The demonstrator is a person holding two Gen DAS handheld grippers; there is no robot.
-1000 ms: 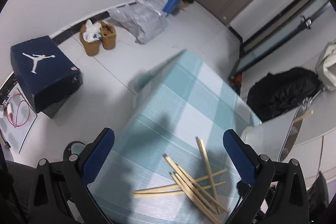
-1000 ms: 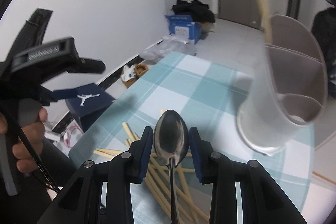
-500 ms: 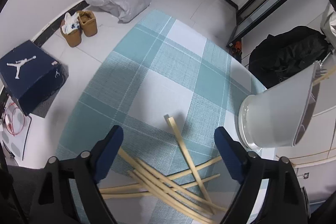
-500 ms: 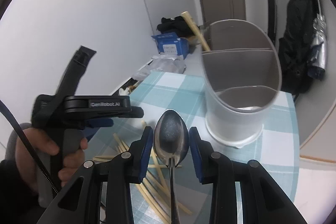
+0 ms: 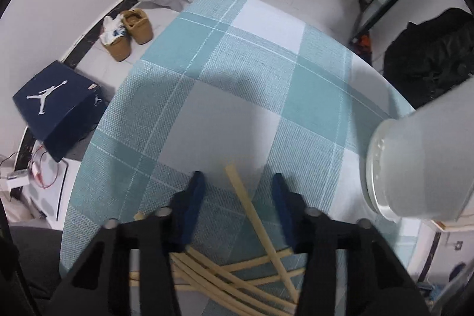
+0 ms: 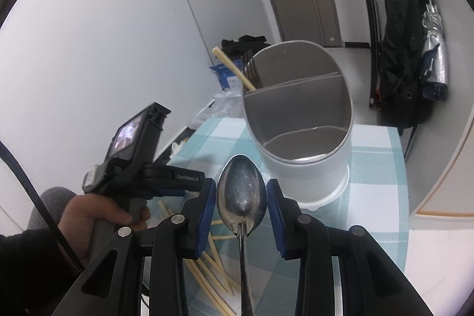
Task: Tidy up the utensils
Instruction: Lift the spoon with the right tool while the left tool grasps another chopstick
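Since half a second ago, the left gripper [image 5: 237, 182] has come down over the pile of pale wooden chopsticks [image 5: 251, 209] on the teal checked tablecloth [image 5: 237, 64]; its jaws, narrower now but released, straddle one stick. The right gripper [image 6: 241, 197] stays clenched on the shiny metal spoon [image 6: 241, 194], now nearer the white divided utensil holder [image 6: 299, 120]. Probably next: one chopstick grasped, spoon dropped in.

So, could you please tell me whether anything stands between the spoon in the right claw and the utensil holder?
Nothing visible does. The spoon, clamped in the right claw, faces the utensil holder across bare tablecloth; the chopsticks lie lower left.
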